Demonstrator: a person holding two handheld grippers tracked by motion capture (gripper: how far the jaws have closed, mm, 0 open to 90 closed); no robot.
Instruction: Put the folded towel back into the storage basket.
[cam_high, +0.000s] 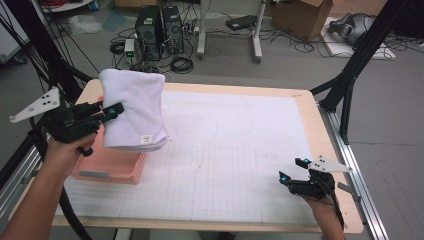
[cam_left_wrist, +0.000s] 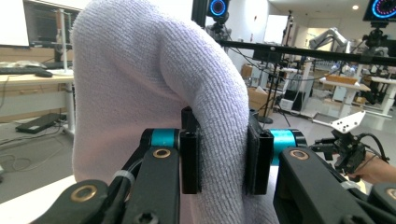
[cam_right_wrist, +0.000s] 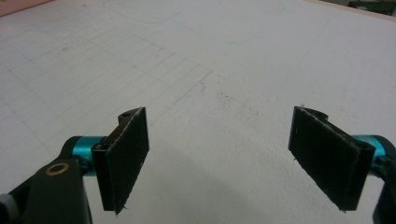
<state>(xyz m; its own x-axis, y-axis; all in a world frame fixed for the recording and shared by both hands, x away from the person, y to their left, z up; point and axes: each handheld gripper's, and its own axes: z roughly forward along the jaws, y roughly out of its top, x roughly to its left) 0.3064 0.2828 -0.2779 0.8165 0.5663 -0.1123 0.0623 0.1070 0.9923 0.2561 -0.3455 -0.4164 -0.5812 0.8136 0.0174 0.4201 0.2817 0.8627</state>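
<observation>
A folded white towel hangs in the air over the pink basket at the table's left edge. My left gripper is shut on the towel's left side and holds it up. In the left gripper view the thick folded towel is pinched between the two black pads. My right gripper rests low at the table's front right, jaws wide open, nothing between them. The right gripper view has its pads standing apart over the bare white gridded mat.
The white gridded mat covers most of the wooden table. Beyond the far edge on the floor stand computer towers, cables and a cardboard box. Black frame legs rise at the right.
</observation>
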